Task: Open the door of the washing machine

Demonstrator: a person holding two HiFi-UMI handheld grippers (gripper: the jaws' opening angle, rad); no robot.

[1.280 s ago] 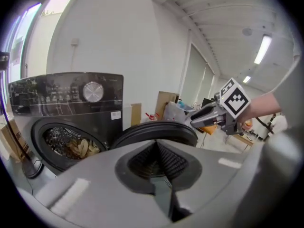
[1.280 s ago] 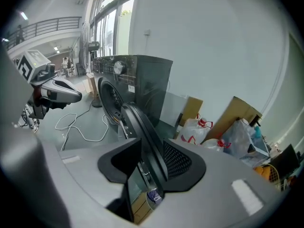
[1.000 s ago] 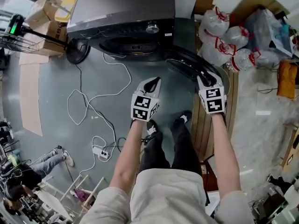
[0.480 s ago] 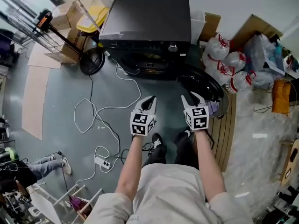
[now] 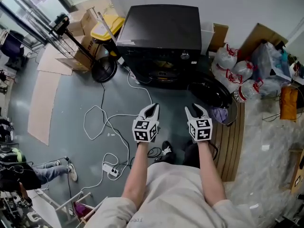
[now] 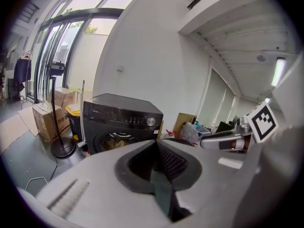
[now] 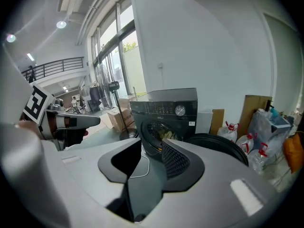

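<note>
- Left gripper (image 5: 152, 107) is closed on nothing; right gripper (image 5: 193, 108) stands part open, empty
- washing machine (image 5: 161, 30) sits ahead; its door (image 5: 211, 95) hangs swung wide open

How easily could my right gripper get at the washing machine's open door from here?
Probably yes. The right gripper is open and empty, just short of the door, which is swung out to the right of the washing machine. Nothing stands between them in the head view; there's only a gap to close.
</note>
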